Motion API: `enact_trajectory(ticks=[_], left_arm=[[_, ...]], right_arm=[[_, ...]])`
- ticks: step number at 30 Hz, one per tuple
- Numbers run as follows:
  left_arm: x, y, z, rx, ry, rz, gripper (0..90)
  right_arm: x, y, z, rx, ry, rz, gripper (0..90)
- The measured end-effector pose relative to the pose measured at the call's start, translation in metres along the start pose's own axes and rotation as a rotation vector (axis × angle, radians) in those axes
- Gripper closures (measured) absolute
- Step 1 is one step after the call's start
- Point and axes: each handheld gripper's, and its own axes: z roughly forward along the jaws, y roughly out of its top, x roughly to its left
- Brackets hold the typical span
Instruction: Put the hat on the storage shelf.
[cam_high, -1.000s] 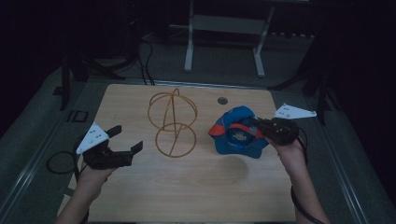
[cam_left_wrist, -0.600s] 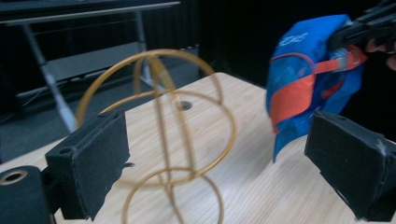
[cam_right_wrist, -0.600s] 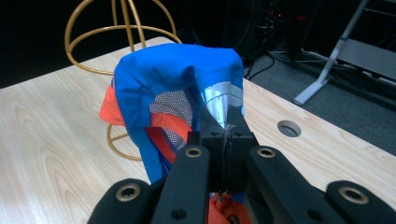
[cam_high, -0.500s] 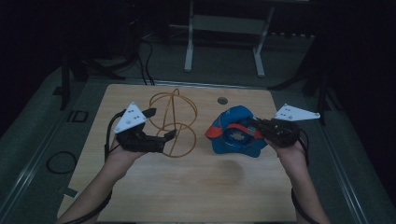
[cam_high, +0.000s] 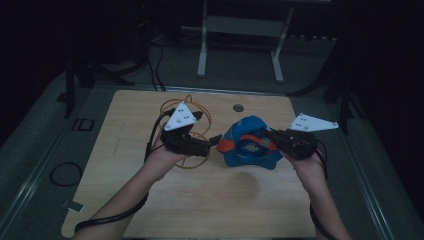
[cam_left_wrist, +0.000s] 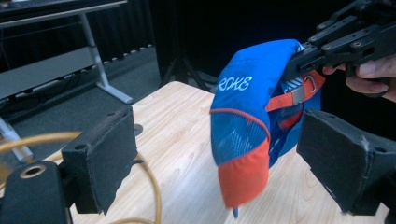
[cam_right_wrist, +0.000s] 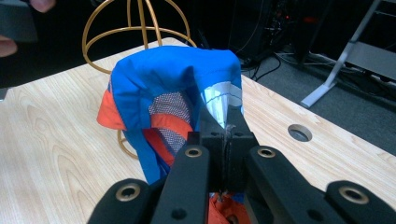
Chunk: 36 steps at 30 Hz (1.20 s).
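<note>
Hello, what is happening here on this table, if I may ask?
A person works at a wooden table with a gripper in each hand. The right gripper is shut on the back edge of a blue and orange cap and holds it lifted. The left gripper is open, its jaws on either side of the cap's brim. A gold wire stand is beside the cap.

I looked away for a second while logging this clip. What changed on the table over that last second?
The left gripper swung in from the table's left side, past the gold wire stand, and now sits open just short of the orange brim of the blue and orange cap, not gripping it. The right gripper stayed shut on the cap's back edge, and cap and stand kept their places on the wooden table.
</note>
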Motion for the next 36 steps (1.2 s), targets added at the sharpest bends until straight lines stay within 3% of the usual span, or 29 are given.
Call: enact_trajectory(ticks=[4,7,19,25,32,36], left_arm=[[-0.012,0.007,0.024,0.022,-0.035,0.029,14.4],[-0.016,0.009,0.038,0.042,-0.045,0.026,14.9],[-0.024,0.012,0.078,0.125,-0.019,0.056,21.9],[-0.021,0.016,0.083,0.138,-0.006,0.059,45.3],[-0.028,0.024,0.094,0.182,-0.016,0.084,58.4],[-0.030,0.027,0.097,0.193,-0.006,0.089,72.8]], right_arm=[[0.002,0.000,0.001,0.004,0.005,-0.011,89.3],[0.003,0.001,-0.001,0.005,0.008,-0.018,89.3],[0.009,0.002,0.002,0.014,0.022,-0.037,89.4],[0.010,0.004,0.002,0.009,0.021,-0.041,89.4],[0.013,0.008,0.002,0.002,0.029,-0.049,89.4],[0.012,0.008,0.000,-0.001,0.028,-0.044,89.4]])
